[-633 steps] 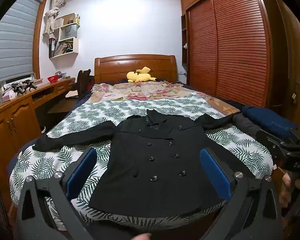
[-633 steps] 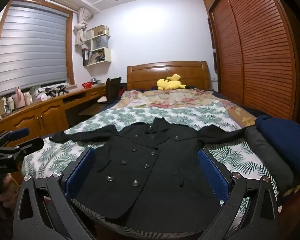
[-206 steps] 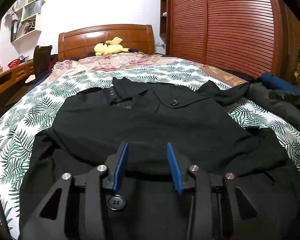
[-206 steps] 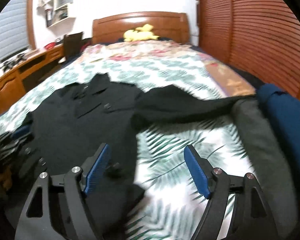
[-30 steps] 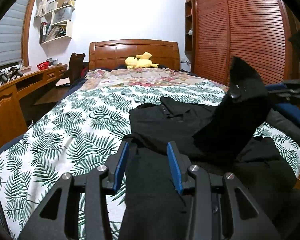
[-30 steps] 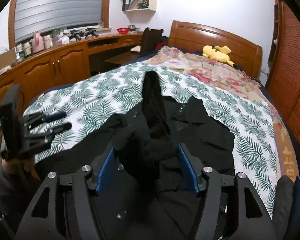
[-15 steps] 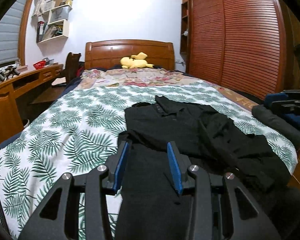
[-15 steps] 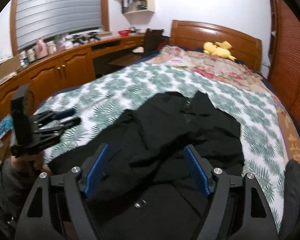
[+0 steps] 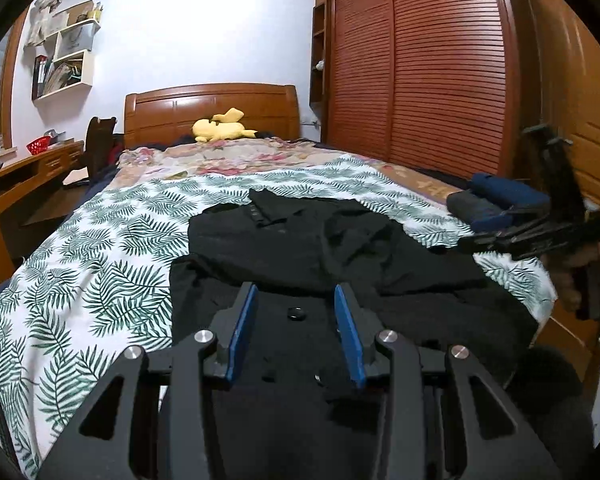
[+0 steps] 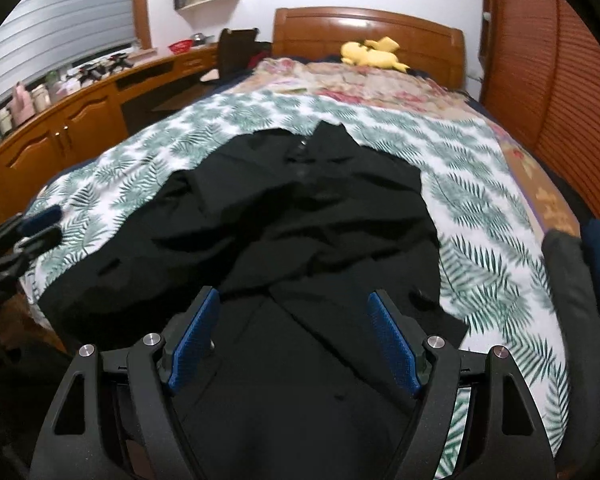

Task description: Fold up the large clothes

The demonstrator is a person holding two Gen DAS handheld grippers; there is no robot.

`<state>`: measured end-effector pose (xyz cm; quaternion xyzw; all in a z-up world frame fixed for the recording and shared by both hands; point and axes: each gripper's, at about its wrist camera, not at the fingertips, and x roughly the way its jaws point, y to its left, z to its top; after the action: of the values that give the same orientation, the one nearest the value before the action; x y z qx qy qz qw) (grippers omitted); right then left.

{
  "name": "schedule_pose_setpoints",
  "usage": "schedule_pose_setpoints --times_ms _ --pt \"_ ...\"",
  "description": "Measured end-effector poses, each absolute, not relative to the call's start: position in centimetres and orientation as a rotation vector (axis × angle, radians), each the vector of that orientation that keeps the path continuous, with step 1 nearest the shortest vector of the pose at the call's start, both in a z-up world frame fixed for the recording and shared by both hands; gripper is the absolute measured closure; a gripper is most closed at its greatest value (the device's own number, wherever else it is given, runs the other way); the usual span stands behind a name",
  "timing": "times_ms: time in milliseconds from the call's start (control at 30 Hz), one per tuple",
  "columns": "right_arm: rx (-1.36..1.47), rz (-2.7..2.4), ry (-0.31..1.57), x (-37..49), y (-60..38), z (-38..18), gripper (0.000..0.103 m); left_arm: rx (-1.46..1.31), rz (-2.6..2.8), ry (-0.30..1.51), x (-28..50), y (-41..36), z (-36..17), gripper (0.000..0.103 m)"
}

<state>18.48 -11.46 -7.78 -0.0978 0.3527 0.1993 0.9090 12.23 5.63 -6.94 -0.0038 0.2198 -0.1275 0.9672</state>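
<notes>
1. Left wrist view: coat (image 9: 324,240), black, lies on the bed (image 9: 100,248) over a leaf-print cover, collar toward the headboard (image 9: 212,104), both sleeves folded in across the body, hem at the near edge.
2. Left claw (image 9: 296,320): hovers low over the coat's hem; jaws partly apart with blue pads (image 9: 240,332); a coat button shows in the gap; whether the pads press any cloth cannot be told.
3. Right claw (image 10: 296,340): jaws wide apart, having just been opening; coat (image 10: 292,216) lies under the gap, nothing gripped. Same claw (image 9: 540,232) appears at the right edge of the left view, in a hand (image 9: 584,276), clear of the coat.
4. Right wrist view: left claw (image 10: 20,236) at the left edge, by the bed's corner.
5. Folded clothes (image 9: 496,204), dark grey and navy, stacked at the bed's right edge, apart from the coat.
6. Yellow plush (image 9: 220,130) at the headboard.
7. Wardrobe (image 9: 420,80), slatted doors, right of the bed.
8. Tabletop (image 10: 100,80) with cabinets, left of the bed, carrying small items too small to name.
</notes>
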Motion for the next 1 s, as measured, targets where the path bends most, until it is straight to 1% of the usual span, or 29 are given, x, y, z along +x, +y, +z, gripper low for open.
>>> schedule_pose_setpoints --times_ms 167,433,667,1000 --pt "-0.188 0.410 0.729 17.8 -12.2 -8.7 0.025 -0.060 -0.291 0.459 10.3 5.2 -6.2 0.065" --pt "-0.141 0.425 0.733 16.9 -13.7 -9.8 0.025 -0.045 -0.297 0.502 9.1 3.1 -6.3 0.065" --pt "-0.116 0.419 0.746 15.5 -15.3 -10.9 0.025 0.016 -0.248 0.594 11.7 1.8 -9.1 0.065" --pt "-0.099 0.390 0.778 14.6 -18.4 -11.6 0.025 0.006 -0.111 0.667 13.1 5.1 -11.9 0.065"
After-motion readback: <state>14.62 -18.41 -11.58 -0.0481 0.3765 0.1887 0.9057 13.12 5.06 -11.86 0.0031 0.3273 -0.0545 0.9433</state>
